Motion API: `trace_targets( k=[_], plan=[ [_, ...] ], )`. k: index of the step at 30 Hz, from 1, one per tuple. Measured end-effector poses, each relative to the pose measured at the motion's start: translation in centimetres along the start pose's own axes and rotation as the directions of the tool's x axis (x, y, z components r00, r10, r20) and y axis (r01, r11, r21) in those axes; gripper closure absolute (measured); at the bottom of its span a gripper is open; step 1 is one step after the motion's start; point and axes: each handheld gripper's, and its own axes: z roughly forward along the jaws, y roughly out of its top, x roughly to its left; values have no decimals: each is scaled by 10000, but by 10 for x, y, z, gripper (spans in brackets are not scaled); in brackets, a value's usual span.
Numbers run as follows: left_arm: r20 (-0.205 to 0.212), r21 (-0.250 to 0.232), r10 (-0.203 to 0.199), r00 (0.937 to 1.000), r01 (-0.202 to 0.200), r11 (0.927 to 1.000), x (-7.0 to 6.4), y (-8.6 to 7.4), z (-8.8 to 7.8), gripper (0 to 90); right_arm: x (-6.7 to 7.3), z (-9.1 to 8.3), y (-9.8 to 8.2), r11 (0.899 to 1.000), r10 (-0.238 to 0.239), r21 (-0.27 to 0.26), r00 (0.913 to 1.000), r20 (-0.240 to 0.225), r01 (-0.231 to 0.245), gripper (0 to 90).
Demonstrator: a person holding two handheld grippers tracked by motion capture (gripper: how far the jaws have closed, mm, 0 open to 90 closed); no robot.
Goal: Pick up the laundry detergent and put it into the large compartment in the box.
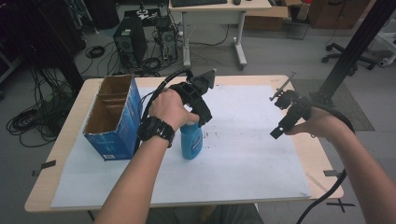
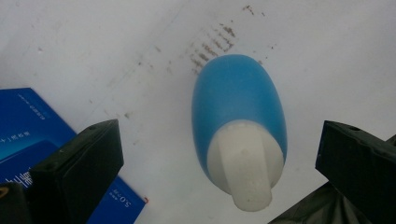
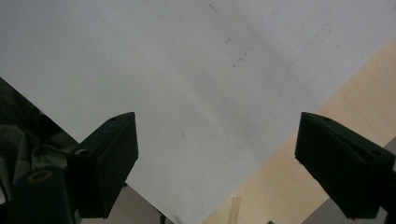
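Left gripper [image 2: 219,154]: jaws apart, above upright blue bottle [image 2: 238,107] | right gripper [image 3: 217,158]: apart, idle | risk: off-centre closing probably topples bottle.

Both hand-held grippers [image 2: 219,154] [image 3: 217,158] apparently open, left lower.

Dim even light, soft focus, faint shadows

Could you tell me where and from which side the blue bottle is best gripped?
Probably from above, at the white cap of the blue bottle: it stands upright, and the open left gripper already straddles that narrower top.
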Motion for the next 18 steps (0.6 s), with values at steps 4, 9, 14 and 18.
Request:
trace_targets(
  k=[4,9,14,18],
  plan=[
    [-5,70,36,10000,-36,10000,-1,0,3,13,0,0,0,10000,-26,-10,10000,6,26,131],
    [31,149,55,10000,-56,9999,-1,0,4,12,0,1,-1,10000,-1,-17,10000,-11,1,132],
    [45,165,3,10000,-4,9999,-1,0,7,11,0,1,-1,10000,14,-10,10000,-13,-14,132],
    [66,205,-9,10000,8,9998,-2,1,8,11,0,0,-2,10000,20,-52,10000,-20,-20,131]
  ],
)
